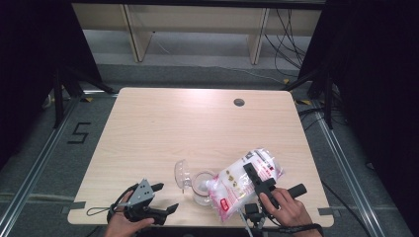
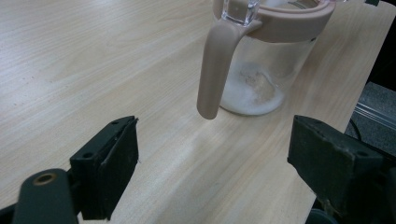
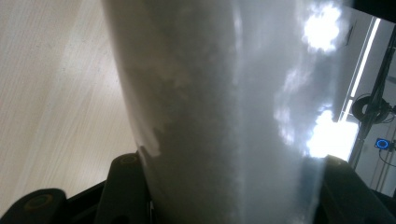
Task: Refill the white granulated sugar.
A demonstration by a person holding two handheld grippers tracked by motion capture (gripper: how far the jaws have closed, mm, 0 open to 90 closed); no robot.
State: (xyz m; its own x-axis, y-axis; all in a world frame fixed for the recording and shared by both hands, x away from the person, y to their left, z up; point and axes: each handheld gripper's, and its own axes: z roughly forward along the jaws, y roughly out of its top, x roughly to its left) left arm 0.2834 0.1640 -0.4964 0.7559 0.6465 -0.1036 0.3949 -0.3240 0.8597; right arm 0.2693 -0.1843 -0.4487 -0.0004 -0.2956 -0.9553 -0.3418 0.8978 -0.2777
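Overhead, the right gripper (image 1: 274, 185) is clamped around a clear bag of white granules (image 1: 245, 181) with red print, tilted so its lower corner dips to the mouth of a glass jar (image 1: 201, 187) just to the gripper's left; the jar's clear hinged lid (image 1: 181, 174) stands open on the jar's far left side. The left gripper (image 1: 165, 197) rests low by the near table (image 1: 163, 128) edge, jaws spread wide and holding nothing, the jar a little way off its tips

In the left gripper view, the two black jaws stand far apart over bare wood, and the jar (image 2: 264, 70) sits just ahead of them, slightly toward the right jaw, its pinkish-beige handle (image 2: 215, 70) turned toward the camera and a thin layer of white granules (image 2: 254, 91) on its bottom

In the right gripper view, the bag (image 3: 224, 112) rises straight up between the jaws, which press against it on both sides, with pale table (image 3: 51, 93) to its left
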